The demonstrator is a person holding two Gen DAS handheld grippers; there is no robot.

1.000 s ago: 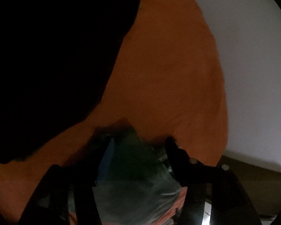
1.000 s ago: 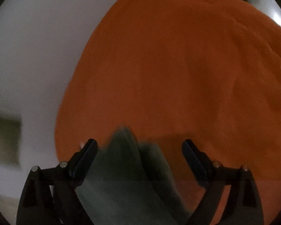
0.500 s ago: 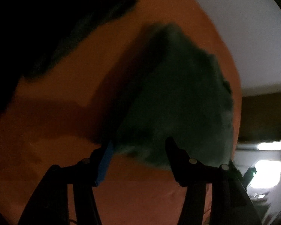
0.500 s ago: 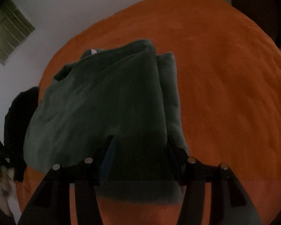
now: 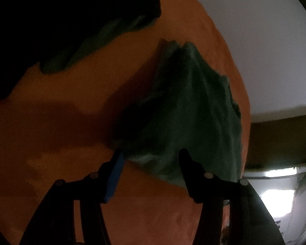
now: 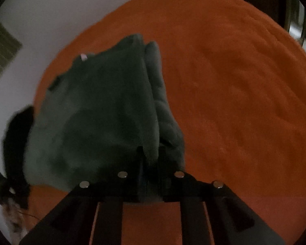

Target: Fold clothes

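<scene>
A dark green garment (image 5: 189, 106) lies folded on the orange bedspread (image 5: 71, 102), close to the bed's edge. My left gripper (image 5: 151, 156) is open, and the garment's near edge sits between its fingertips without being pinched. In the right wrist view the same green garment (image 6: 104, 112) fills the middle of the picture. My right gripper (image 6: 152, 155) is closing its jaws, and a bunched fold of the garment's near edge is squeezed between them.
A heap of black clothing (image 5: 51, 20) with another green piece (image 5: 75, 51) lies at the back left of the bed. A black item (image 6: 16, 134) hangs off the bed's left side. The white wall (image 5: 255, 30) and dark wooden furniture (image 5: 279, 134) border the bed.
The green garment, close up between both grippers a second ago, now lies folded further out on the bedspread. The right gripper's jaws have gone from wide open to pinching its near edge.
</scene>
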